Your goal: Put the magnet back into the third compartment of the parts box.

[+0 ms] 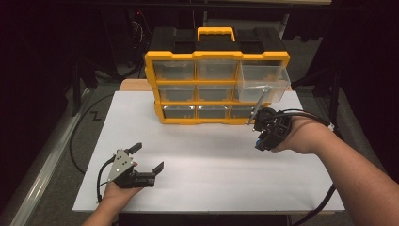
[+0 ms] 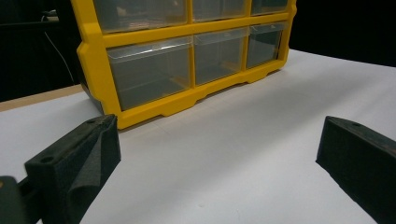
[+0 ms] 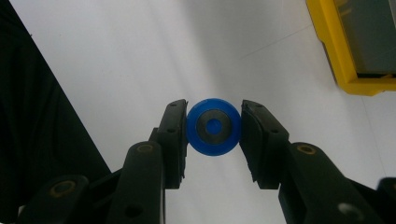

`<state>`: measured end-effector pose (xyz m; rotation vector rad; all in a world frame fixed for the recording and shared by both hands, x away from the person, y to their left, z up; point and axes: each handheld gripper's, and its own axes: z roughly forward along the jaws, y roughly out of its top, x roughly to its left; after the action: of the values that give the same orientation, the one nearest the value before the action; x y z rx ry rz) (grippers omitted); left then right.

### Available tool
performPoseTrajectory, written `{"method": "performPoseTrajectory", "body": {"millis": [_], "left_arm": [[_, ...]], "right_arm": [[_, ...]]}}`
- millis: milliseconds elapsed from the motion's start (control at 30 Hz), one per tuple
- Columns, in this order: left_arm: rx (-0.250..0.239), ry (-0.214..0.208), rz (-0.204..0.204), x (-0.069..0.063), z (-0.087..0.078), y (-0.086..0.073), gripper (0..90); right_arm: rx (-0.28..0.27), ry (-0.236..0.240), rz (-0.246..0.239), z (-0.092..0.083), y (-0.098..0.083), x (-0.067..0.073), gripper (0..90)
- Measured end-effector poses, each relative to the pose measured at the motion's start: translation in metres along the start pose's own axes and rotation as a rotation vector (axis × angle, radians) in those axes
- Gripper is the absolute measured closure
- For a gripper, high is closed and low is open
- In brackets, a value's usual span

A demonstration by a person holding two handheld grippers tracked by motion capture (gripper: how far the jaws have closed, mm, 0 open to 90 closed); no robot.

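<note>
A screwdriver with a round blue handle (image 3: 214, 127) sits between the two black jaws of my right gripper (image 3: 214, 128), which is shut on it. In the high view its thin metal shaft (image 1: 254, 109) slants up from the right gripper (image 1: 266, 131) toward a clear drawer (image 1: 262, 81) pulled out of the top right of the yellow organizer (image 1: 216, 57). My left gripper (image 1: 149, 157) rests at the near left of the white board, open with nothing between its jaws (image 2: 219, 140).
The yellow-framed organizer (image 2: 154, 105) with several clear drawers and a black top handle stands at the back of the white board (image 1: 211, 174). Dark floor and cables surround the table. A cable trails from the right gripper off the near right edge.
</note>
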<state>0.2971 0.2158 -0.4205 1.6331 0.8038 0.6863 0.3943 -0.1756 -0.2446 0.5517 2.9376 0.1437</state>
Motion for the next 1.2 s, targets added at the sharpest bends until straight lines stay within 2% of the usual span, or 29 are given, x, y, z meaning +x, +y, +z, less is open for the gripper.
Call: {"method": "performPoseTrajectory", "body": {"millis": [467, 633, 900, 1200], "left_arm": [[-0.003, 0.001, -0.005, 0.000, 0.000, 0.000, 0.3], [-0.002, -0.001, -0.003, 0.000, 0.000, 0.000, 0.3], [0.002, -0.001, 0.003, 0.000, 0.000, 0.000, 0.3], [-0.005, 0.001, -0.003, 0.001, -0.001, 0.000, 0.3]], "right_arm": [[0.009, -0.005, -0.010, -0.021, 0.005, -0.005, 65.1], [-0.008, -0.008, -0.005, -0.026, 0.005, -0.010, 65.1], [0.005, -0.001, -0.024, -0.032, 0.012, -0.011, 65.1], [0.019, 0.002, -0.025, -0.046, 0.019, -0.016, 65.1]]}}
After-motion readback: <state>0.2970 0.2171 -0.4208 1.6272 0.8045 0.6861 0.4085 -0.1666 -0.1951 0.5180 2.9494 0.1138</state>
